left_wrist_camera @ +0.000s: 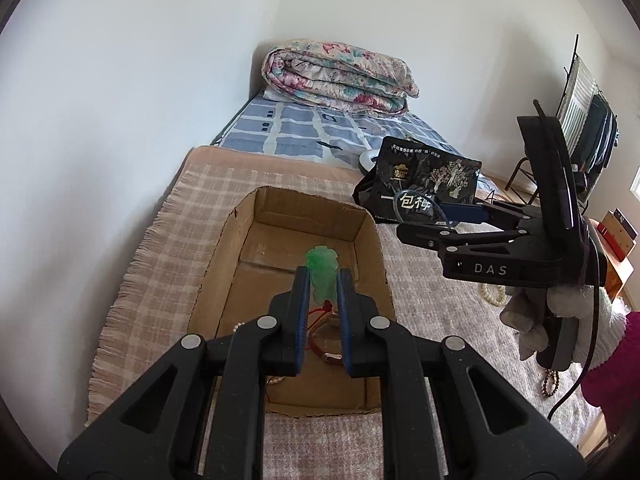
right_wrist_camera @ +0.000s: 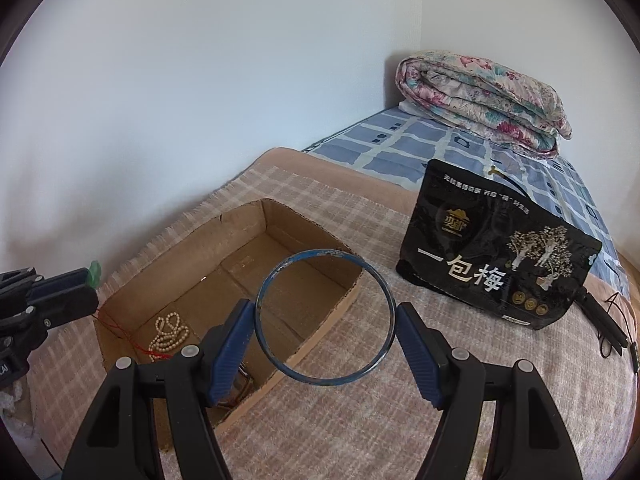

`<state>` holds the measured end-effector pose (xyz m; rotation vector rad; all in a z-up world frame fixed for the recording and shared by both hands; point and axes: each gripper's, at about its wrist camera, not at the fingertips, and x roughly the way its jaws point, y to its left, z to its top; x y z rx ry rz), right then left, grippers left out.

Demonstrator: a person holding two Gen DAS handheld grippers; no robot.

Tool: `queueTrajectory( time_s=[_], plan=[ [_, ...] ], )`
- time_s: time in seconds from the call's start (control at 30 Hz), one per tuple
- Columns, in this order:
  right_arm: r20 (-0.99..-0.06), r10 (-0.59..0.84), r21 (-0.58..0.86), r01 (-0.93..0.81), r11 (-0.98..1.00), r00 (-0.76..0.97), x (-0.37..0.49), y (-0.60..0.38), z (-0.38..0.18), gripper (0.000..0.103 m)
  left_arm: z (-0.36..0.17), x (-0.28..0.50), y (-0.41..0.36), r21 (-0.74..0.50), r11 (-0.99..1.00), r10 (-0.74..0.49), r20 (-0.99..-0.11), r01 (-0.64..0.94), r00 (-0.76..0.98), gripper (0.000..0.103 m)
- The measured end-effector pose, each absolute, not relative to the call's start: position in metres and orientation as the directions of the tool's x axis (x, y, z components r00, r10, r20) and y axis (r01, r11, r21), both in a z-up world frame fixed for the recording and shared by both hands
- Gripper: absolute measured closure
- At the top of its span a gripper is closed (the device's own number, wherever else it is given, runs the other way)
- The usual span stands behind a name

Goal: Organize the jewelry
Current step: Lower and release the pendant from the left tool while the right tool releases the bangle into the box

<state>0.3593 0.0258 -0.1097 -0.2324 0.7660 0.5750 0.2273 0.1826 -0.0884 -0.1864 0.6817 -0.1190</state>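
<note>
Your left gripper pinched the green pendant above the cardboard box; your right gripper clamped the blue bangle wide across its rim. Releasing there, the bangle could strike the box wall and roll away.

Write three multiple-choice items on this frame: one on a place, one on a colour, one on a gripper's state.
1. Where does the cream pearl bead strand lie?
A. inside the open brown cardboard box
B. on the black snack pouch
C. on the folded quilt

2. What colour is the carved pendant?
A. red
B. green
C. white

3. How is the right gripper?
A. empty and wide open
B. out of view
C. closed on the thin blue round bangle

Answers: 1 A, the beads rest on the box floor; 2 B, green stone shows between the left gripper's pads; 3 C, both pads press the ring's sides.
</note>
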Motion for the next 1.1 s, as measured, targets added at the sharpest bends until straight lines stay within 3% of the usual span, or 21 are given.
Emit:
queueTrajectory(
  time_s=[0.33,0.43,0.5,0.53,0.57,1.1],
  plan=[
    [-0.733,0.424,0.044,-0.584,0.81,0.532,0.375,0.061,-0.133,0.029,-0.11,0.227,0.188,-0.191,0.981,-0.157,-0.656,0.038,0.738,0.091],
    [-0.733,0.414,0.039,-0.574,0.818,0.539,0.375,0.063,-0.134,0.017,-0.113,0.228,0.19,-0.205,0.978,-0.166,-0.664,0.036,0.729,0.091],
    [-0.726,0.415,0.039,-0.571,0.82,0.548,0.373,0.062,-0.132,0.015,-0.115,0.228,0.191,-0.213,0.977,-0.167,-0.668,0.029,0.725,0.086],
    [-0.725,0.417,0.04,-0.57,0.821,0.549,0.372,0.061,-0.131,0.015,-0.115,0.228,0.192,-0.214,0.977,-0.166,-0.667,0.026,0.726,0.077],
    [-0.724,0.416,0.04,-0.568,0.822,0.55,0.372,0.06,-0.129,0.015,-0.115,0.227,0.192,-0.214,0.977,-0.163,-0.664,0.024,0.73,0.075],
    [-0.7,0.393,0.038,-0.518,0.855,0.597,0.344,0.013,-0.099,0.015,-0.092,0.198,0.168,-0.183,0.982,-0.154,-0.648,0.044,0.746,0.075]
  ],
)
